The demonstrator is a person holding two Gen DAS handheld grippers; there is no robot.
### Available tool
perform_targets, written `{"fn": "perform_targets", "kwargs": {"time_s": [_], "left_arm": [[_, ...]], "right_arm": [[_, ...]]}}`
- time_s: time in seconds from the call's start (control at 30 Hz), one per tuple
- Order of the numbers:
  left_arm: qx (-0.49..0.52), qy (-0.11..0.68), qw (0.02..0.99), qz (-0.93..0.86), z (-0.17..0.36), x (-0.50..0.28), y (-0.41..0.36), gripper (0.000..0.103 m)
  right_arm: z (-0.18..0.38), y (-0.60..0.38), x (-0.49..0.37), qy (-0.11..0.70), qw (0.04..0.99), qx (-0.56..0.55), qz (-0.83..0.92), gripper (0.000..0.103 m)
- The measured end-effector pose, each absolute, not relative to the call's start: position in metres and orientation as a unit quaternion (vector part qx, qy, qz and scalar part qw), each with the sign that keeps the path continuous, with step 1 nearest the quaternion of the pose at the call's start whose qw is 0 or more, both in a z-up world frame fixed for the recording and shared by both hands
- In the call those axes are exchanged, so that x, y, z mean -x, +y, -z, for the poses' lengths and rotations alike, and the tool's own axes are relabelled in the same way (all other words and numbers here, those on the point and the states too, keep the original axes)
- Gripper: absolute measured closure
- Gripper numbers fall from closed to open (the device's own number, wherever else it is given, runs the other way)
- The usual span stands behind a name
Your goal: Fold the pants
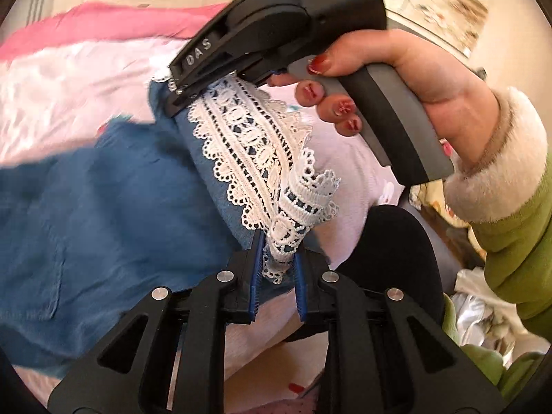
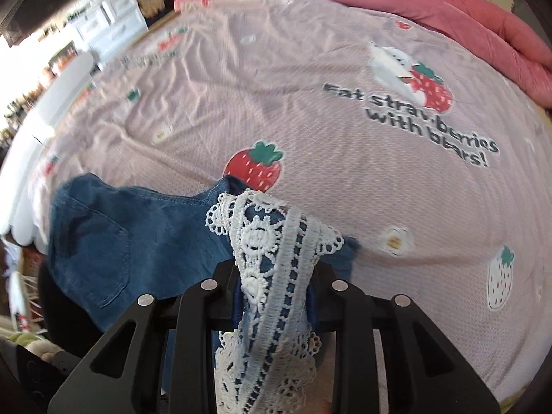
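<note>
Both tongs are clamped on the same lace hem, so here's the rundown per camera.

Left wrist view: left gripper point(image 1: 276, 262) has its two blue-padded fingers pinched on one end of the white lace trim point(image 1: 248, 158), which runs along the hem of the blue denim pants point(image 1: 103, 186). The right gripper point(image 1: 183, 98) comes in from the top and bites the other end of that lace. Its tips are half buried in the fabric, so the pads themselves are hard to see. The right hand point(image 1: 396, 69) wraps the grey handle, with red nails on the four fingertips that show. Its green sleeve with a fluffy cuff is cut off by the frame edge. The pants spread off to the left over the bed, and that whole side is motion-blurred. One back pocket is just about readable. Something black and rounded sits at lower right, no idea what.

Right wrist view: the right gripper point(image 2: 276, 293) is closed on the lace trim point(image 2: 272, 276), which drapes over and hides the fingertips completely. The denim pants point(image 2: 131, 241) lie bunched to the left on the pink strawberry-print sheet point(image 2: 345, 69), one pocket visible. I count four strawberries clearly, plus one bear. A pink quilt point(image 2: 448, 10) runs along the far edge. White furniture at the left is too blurry to make out.
</note>
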State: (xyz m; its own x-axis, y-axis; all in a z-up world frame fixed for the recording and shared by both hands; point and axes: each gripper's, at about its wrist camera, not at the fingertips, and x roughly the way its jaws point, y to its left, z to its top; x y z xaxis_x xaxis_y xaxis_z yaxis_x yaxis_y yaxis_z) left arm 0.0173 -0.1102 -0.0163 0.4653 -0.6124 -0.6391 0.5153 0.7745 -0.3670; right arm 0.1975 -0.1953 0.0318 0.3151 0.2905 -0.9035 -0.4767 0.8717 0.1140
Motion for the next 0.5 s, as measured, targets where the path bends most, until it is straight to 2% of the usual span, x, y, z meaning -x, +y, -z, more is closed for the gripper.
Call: {"fn": "perform_targets", "kwargs": {"time_s": [0.13, 0.3, 0.5], "left_arm": [[0.093, 0.411, 0.848, 0.321, 0.026, -0.022, -0.081, 0.093], [0.109, 0.421, 0.845, 0.312, 0.036, -0.022, -0.065, 0.093], [0.118, 0.428, 0.844, 0.301, 0.039, -0.021, -0.054, 0.093]], "right_arm": [[-0.026, -0.168, -0.197, 0.538, 0.804, 0.101, -0.231, 0.071], [-0.035, -0.154, -0.199, 0.531, 0.806, 0.071, -0.253, 0.044], [-0.069, -0.167, -0.195, 0.478, 0.824, 0.026, -0.302, 0.031]]}}
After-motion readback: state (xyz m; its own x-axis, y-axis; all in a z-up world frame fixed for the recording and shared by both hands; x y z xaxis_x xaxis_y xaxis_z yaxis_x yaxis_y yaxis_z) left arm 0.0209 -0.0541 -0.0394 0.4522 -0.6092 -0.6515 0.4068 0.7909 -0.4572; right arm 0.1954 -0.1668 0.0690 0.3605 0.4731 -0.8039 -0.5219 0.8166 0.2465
